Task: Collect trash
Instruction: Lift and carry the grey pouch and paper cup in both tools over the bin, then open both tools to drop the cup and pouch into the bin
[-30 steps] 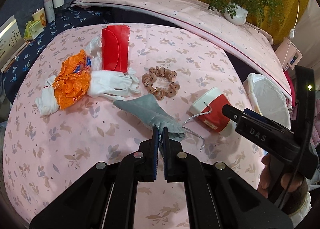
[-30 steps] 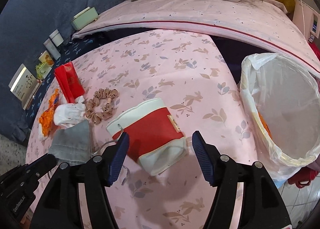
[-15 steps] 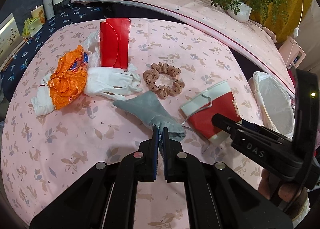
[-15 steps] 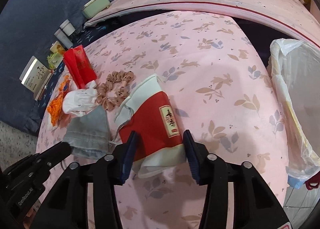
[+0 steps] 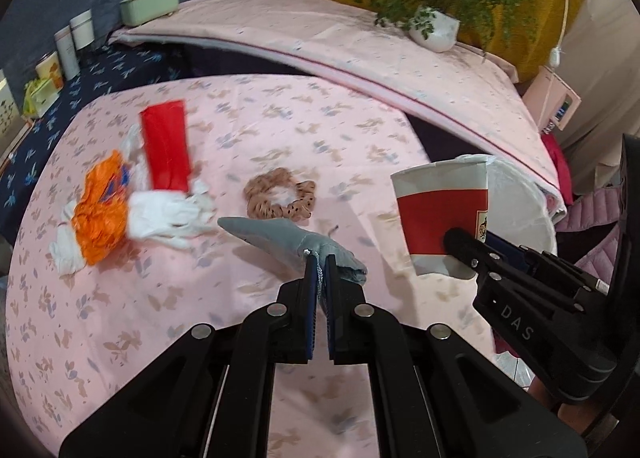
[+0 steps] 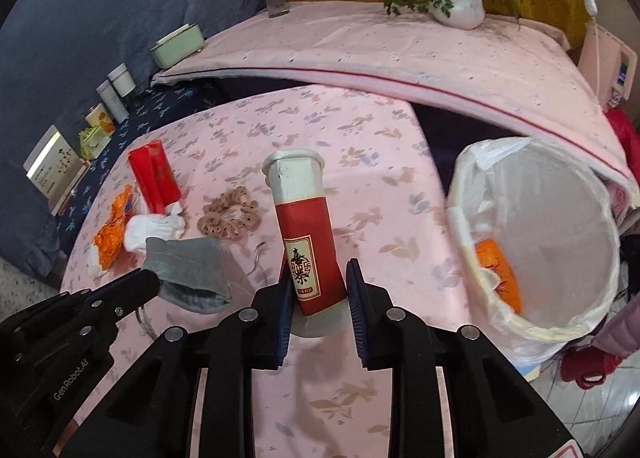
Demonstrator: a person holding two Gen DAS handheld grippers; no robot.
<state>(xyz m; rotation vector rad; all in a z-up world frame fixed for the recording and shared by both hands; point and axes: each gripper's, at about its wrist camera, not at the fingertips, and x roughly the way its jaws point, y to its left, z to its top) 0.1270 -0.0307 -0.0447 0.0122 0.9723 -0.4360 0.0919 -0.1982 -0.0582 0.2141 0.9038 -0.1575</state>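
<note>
My right gripper is shut on a flattened red and white paper cup, lifted off the pink table; the cup also shows in the left wrist view. My left gripper is shut on the drawstring of a grey pouch, which is lifted; the pouch also shows in the right wrist view. A white-lined trash bin stands to the right, with orange trash inside.
On the table lie an orange wrapper, a white glove, a red packet, and a tan scrunchie. A raised pink shelf behind holds a potted plant and a green box.
My right gripper closed on the red and white cup and lifted it off the table. My left gripper rose, lifting the grey pouch by its string.
</note>
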